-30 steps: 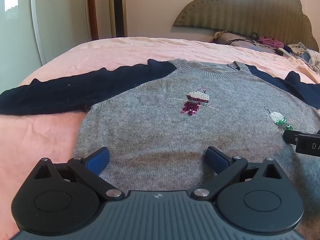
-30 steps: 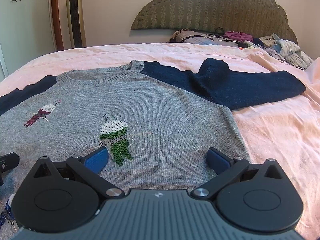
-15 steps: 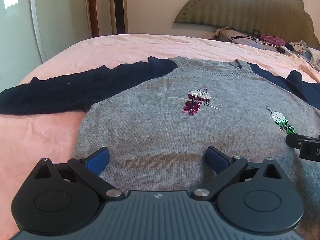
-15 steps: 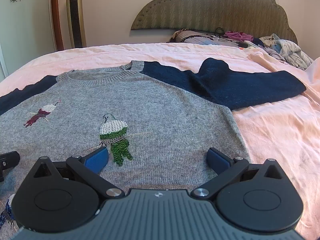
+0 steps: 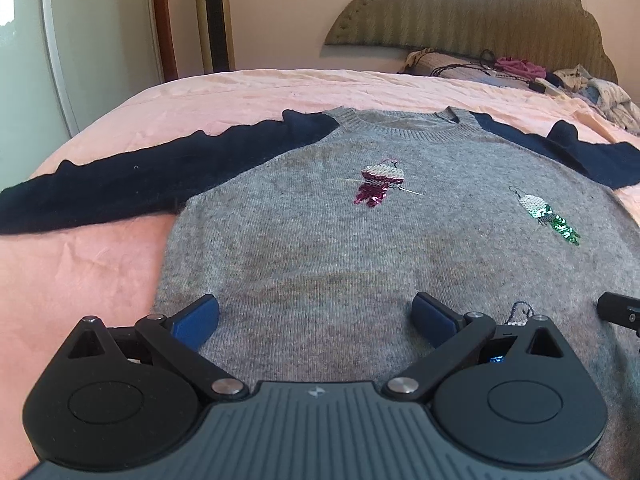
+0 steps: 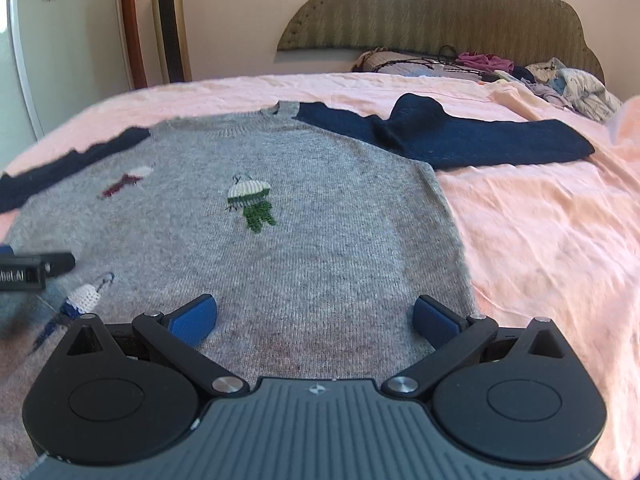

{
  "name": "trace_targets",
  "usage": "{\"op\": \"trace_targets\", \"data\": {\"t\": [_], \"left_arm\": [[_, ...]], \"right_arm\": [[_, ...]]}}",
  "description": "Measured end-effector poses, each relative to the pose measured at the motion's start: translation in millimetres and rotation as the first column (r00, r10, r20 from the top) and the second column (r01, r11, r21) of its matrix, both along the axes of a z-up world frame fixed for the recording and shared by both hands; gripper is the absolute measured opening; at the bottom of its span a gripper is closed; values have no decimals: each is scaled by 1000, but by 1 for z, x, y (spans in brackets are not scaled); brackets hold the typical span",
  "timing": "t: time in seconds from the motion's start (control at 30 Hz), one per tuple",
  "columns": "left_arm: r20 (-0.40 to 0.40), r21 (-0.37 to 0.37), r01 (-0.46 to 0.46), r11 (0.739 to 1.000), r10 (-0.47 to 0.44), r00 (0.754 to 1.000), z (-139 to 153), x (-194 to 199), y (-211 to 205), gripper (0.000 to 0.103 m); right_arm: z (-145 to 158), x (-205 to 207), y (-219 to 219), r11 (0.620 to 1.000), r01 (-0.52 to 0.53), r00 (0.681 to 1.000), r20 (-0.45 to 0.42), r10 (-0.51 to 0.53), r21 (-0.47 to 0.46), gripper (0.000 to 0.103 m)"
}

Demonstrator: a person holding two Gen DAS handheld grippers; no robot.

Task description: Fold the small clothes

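Left tool (image 5: 315,316) fingers spread apart, empty, over the sweater (image 5: 360,248) hem. Right tool (image 6: 315,316) likewise apart, empty, near its right edge. Sweater lies flat on the pink bed (image 6: 540,240) (navy sleeves (image 6: 480,140) spread out); headboard (image 5: 480,12) behind.

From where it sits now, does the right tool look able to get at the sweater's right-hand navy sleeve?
Probably yes. The right tool is open over the grey sweater, and the navy sleeve lies flat on the pink bedsheet with nothing lying between them.
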State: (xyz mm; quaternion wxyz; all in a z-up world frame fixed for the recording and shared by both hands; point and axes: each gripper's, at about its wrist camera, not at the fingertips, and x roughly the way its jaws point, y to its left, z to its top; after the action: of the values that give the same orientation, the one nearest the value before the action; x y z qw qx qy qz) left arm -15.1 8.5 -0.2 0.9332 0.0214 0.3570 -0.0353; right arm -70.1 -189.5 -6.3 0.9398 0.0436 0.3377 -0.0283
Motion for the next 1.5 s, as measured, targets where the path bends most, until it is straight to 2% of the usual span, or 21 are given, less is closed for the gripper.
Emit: {"op": "trace_targets", "data": {"t": [0.13,1.5], "left_arm": [[2,1,0,1000,0,1000,0,1,-1,103],[3,-3,-1,1000,1,1000,0,0,0,103]], "right_arm": [[-2,7,12,997,6,1000,-16,-7,-73,103],[-3,7,10,998,10,1000,-12,-11,-62,103]]}}
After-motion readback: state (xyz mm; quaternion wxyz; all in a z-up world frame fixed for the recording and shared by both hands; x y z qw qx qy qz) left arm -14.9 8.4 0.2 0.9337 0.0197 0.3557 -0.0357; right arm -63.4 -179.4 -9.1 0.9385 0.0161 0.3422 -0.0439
